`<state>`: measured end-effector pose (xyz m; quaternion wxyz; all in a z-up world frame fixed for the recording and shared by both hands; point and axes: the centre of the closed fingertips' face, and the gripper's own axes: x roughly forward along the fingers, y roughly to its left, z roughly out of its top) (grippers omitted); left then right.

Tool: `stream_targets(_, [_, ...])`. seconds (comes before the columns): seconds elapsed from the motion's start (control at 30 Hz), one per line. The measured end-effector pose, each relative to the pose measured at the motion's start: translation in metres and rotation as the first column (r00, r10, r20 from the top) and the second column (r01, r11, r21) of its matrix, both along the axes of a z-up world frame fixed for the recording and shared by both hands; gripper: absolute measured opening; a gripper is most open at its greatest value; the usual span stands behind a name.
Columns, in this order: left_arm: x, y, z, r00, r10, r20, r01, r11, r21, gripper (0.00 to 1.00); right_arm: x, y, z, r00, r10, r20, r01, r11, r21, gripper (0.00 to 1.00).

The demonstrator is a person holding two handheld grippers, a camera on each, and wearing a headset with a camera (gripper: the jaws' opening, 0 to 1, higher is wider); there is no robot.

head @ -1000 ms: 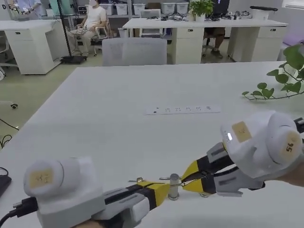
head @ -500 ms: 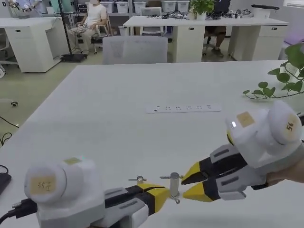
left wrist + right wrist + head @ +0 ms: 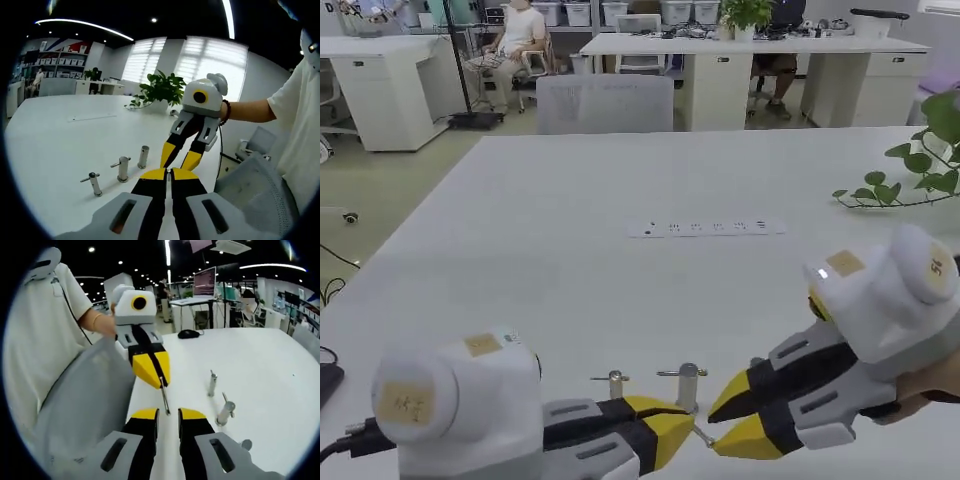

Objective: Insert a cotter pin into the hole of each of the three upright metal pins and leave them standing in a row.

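Left gripper (image 3: 688, 430), right gripper (image 3: 714, 432), white shirt (image 3: 300, 130).
Both grippers: pale grey rounded bodies, black jaws tipped yellow, tan labels (image 3: 408, 405); black cable (image 3: 342, 447) off the left. Short sleeve (image 3: 287, 97), dark bead bracelet (image 3: 226, 111) on one wrist.

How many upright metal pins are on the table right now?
3, standing in a row on the table in the left gripper view: near pin, middle pin, far pin. None seems hidden there.

From the headset we look forward and down over the table (image 3: 570, 260), near its front edge. Our left gripper view faces the right gripper (image 3: 175, 165) close by; our right gripper view faces the left gripper (image 3: 161, 382). All three share the pins (image 3: 123, 169).
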<state>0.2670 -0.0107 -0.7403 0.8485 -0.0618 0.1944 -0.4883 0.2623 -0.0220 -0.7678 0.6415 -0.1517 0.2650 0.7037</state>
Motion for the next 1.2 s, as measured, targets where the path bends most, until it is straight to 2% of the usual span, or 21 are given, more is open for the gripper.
stream_targets(0.23, [-0.008, -0.004, 0.003, 0.998, -0.052, 0.023, 0.052, 0.999, -0.004, 0.00, -0.010, -0.004, -0.002, 0.998, 0.030, -0.049, -0.030, 1.000, 0.008, 0.16])
stream_targets(0.47, [-0.013, -0.006, 0.005, 0.997, -0.071, 0.017, 0.071, 0.997, -0.011, 0.00, -0.019, -0.006, -0.005, 0.995, 0.051, -0.089, -0.050, 0.999, 0.012, 0.16])
stream_targets(0.77, [-0.020, -0.009, 0.007, 0.995, -0.098, 0.021, 0.098, 0.995, -0.019, 0.00, -0.028, -0.005, -0.003, 0.987, 0.070, -0.142, -0.065, 0.997, 0.043, 0.14])
stream_targets(0.97, [-0.023, -0.011, 0.007, 0.994, -0.112, 0.020, 0.112, 0.993, -0.023, 0.00, -0.030, -0.004, -0.004, 0.986, 0.069, -0.151, -0.062, 0.997, 0.047, 0.11])
stream_targets(1.07, [-0.024, -0.011, 0.007, 0.994, -0.111, 0.002, 0.111, 0.993, -0.032, 0.00, -0.031, -0.005, -0.004, 0.985, 0.072, -0.157, -0.065, 0.997, 0.050, 0.09])
stream_targets(1.2, [-0.025, -0.011, 0.006, 0.993, -0.115, -0.001, 0.114, 0.993, -0.029, 0.00, -0.030, -0.005, -0.001, 0.986, 0.068, -0.154, -0.059, 0.996, 0.061, 0.07])
